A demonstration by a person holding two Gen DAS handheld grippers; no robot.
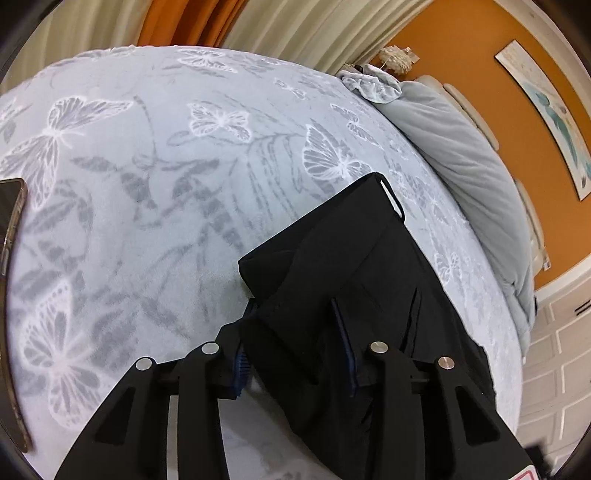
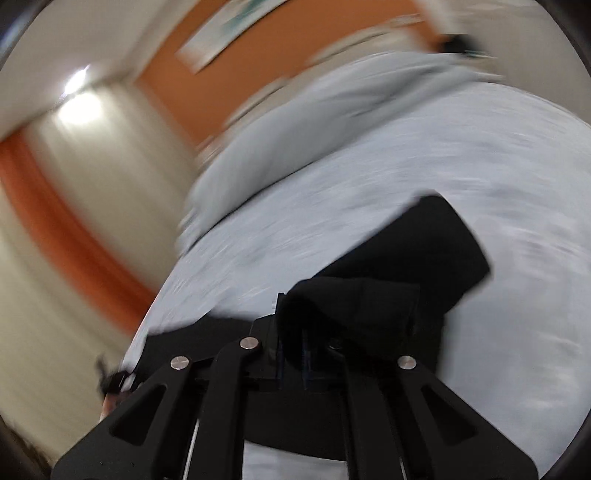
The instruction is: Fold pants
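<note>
The black pants (image 1: 351,266) lie folded on a pale grey bedspread (image 1: 147,184) with white butterflies. My left gripper (image 1: 295,314) is open, its two fingers standing wide apart on either side of a fold of the black cloth. In the right wrist view, which is motion-blurred, my right gripper (image 2: 293,332) is shut on a bunched fold of the black pants (image 2: 406,258), holding it just above the bedspread (image 2: 480,166).
A phone (image 1: 11,236) lies at the far left of the bed. A grey pillow (image 1: 469,155) and a crumpled cloth (image 1: 369,83) lie at the head. An orange wall (image 1: 480,48) with a picture (image 1: 546,110) and curtains (image 1: 295,26) stand behind.
</note>
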